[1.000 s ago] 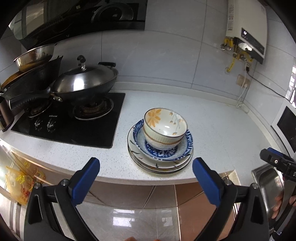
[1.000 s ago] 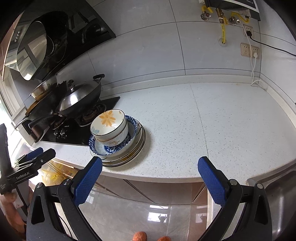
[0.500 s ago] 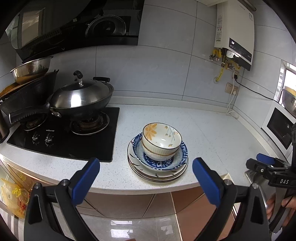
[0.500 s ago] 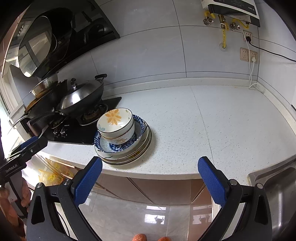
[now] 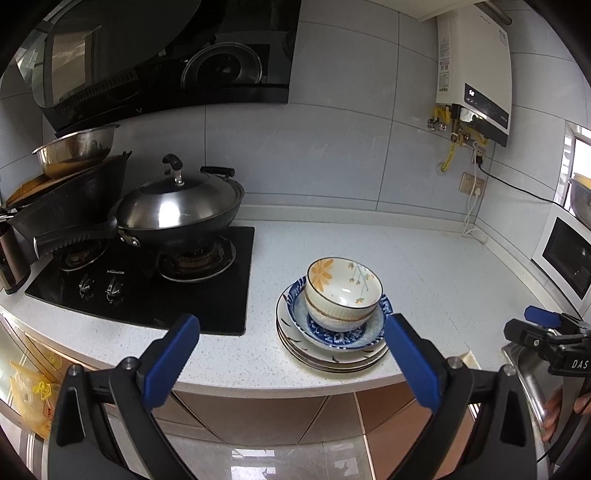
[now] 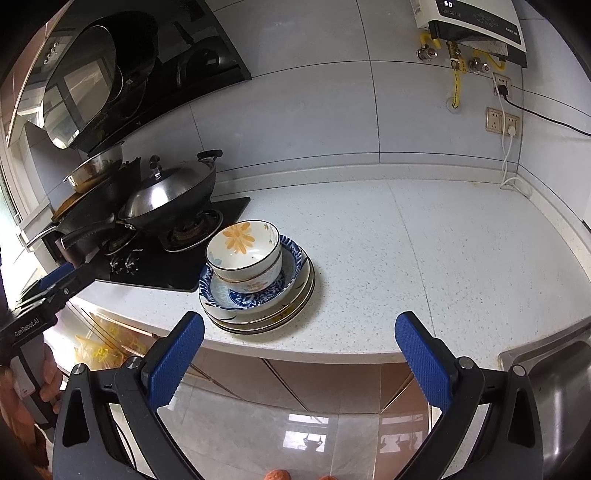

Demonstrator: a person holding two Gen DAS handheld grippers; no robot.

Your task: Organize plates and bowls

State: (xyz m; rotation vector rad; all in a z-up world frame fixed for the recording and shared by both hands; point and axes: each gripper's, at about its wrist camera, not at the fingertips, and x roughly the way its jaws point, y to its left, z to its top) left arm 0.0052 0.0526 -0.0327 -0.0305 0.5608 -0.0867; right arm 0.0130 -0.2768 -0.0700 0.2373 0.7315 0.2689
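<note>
Blue-padded fingers (image 5: pixel 171 360) of the left gripper (image 5: pixel 291 354) stand wide apart, empty, short of the worktop (image 5: pixel 424 266) edge. Beyond them, floral bowls (image 5: pixel 341 291) sit nested on stacked plates (image 5: pixel 332 354). The right gripper (image 6: pixel 299 354) is likewise spread, the stack ahead toward its left finger.

Left wrist view: set off the counter's (image 5: pixel 424 266) front edge, above floor level, facing the tiled back wall; stacked dishes (image 5: pixel 334 325) sit just ahead, between its own fingers, hob (image 5: pixel 147 284) forward-left, right gripper (image 5: pixel 546 332) at far right. Right wrist view: same standoff, further right, angled slightly down; stacked dishes (image 6: pixel 258 280) lie forward-left, sink (image 6: pixel 554 369) at lower right, left gripper (image 6: pixel 51 284) at far left. Shared: counter, dishes, hob, wok (image 6: pixel 170 195), wall heater (image 6: pixel 472 22).
</note>
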